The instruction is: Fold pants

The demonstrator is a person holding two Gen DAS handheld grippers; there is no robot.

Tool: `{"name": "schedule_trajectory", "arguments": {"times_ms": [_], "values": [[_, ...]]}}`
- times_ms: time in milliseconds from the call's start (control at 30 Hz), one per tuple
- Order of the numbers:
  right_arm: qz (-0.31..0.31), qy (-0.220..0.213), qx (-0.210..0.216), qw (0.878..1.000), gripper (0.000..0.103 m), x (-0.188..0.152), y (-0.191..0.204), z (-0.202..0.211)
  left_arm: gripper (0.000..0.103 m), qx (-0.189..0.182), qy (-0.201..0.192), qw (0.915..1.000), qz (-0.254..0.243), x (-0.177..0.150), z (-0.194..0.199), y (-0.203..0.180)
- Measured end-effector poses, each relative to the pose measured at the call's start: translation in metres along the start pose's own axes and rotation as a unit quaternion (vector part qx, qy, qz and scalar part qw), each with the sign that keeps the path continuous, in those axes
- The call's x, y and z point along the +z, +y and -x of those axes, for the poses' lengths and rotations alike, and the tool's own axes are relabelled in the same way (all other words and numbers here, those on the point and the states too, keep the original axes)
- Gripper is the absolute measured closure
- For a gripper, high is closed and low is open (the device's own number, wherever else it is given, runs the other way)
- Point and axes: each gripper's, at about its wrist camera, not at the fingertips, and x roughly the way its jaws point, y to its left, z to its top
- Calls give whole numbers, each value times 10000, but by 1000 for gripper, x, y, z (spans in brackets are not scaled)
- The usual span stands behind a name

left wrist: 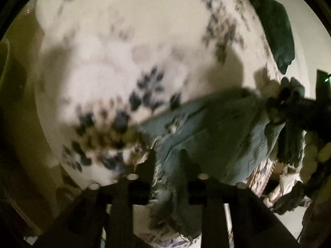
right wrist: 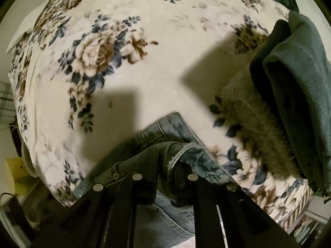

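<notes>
While both tools carry the faded blue denim pants [left wrist: 217, 128] above the cream floral plush blanket [right wrist: 165, 51], the work sits at the lift-and-spread stage, before any fold is laid. Seen from the left wrist, the left gripper [left wrist: 168, 157] is clamped on a frayed hem edge of the denim, and the cloth stretches toward 3 o'clock, where the other tool appears as a dark shape among bunched fabric. That view is blurred, so finer detail is unreadable. From the right wrist, the right gripper [right wrist: 165, 166] pinches a seamed, riveted edge of the pants, apparently near the waistband, with the fabric bunched between its fingers and hanging toward 6 o'clock. The blanket ahead, toward 12 o'clock, lies bare. A dark green folded garment [right wrist: 300, 95] rests on a fuzzy olive throw [right wrist: 254, 128] at 3 o'clock, well apart from the denim. The next move likely calls for lowering the pants flat onto the open blanket with even tension, keeping clear of the green pile.
</notes>
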Motion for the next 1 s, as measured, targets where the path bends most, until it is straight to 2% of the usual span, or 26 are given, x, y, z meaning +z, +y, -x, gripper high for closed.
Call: {"name": "schedule_trajectory", "arguments": {"times_ms": [67, 200, 233, 267, 300, 467, 667, 767, 1000], "values": [[-4, 51, -6, 10000, 90, 3, 2, -3, 77, -74, 196, 9998, 62, -3, -14, 2], [61, 53, -96, 9999, 90, 5, 7, -9, 80, 203, 181, 9993, -239, -6, -34, -12], [70, 48, -112, 9999, 90, 5, 8, -10, 80, 318, 44, 9989, -349, -8, -34, -16], [69, 53, -119, 9999, 90, 4, 8, -10, 94, 360, -53, 9985, -420, -7, -35, -20], [50, 52, -126, 9999, 90, 4, 7, -11, 101, 449, -164, 9974, -531, -8, -33, -24], [82, -65, -176, 9998, 90, 0, 9, -3, 101, 577, -876, 9927, -600, -14, 3, -31], [137, -297, -111, 9994, 91, -4, 10, 13, 101, 559, -1293, 9890, -444, -9, 37, -20], [210, -309, -61, 9993, 91, 2, 15, 11, 101, 606, -1287, 9893, -324, -3, 30, -17], [344, 0, 84, 9994, 90, 25, 32, -34, 100, 750, -1002, 9921, 47, 8, 3, 10]]}}
